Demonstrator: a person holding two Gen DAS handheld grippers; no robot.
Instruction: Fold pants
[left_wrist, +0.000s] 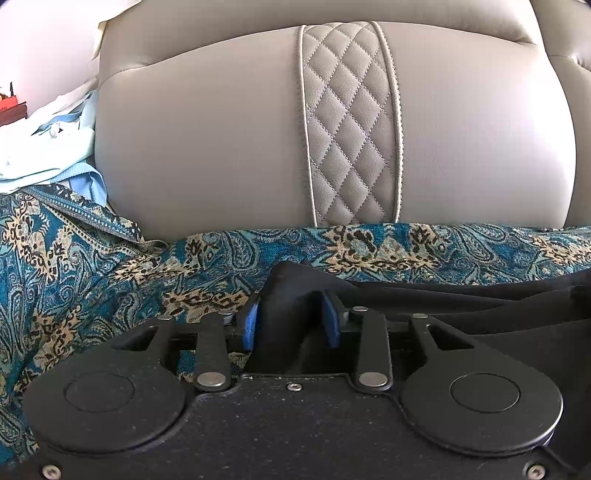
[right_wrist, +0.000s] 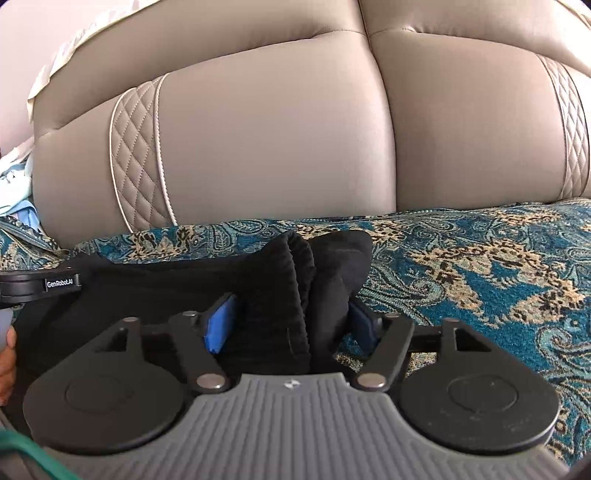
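Observation:
The black pants (left_wrist: 461, 306) lie on a teal patterned cover on a sofa seat, stretching right in the left wrist view. My left gripper (left_wrist: 291, 325) is shut on a bunched corner of the black pants. In the right wrist view the black pants (right_wrist: 147, 288) stretch left, and my right gripper (right_wrist: 291, 325) is shut on a thick bunch of them with a ribbed waistband edge (right_wrist: 291, 266). The left gripper's body (right_wrist: 40, 286) shows at the left edge of the right wrist view.
The beige leather sofa back (left_wrist: 221, 129) with a quilted strip rises close ahead. The teal patterned cover (right_wrist: 480, 266) spreads over the seat. Light blue and white clothes (left_wrist: 40, 155) are piled at the far left.

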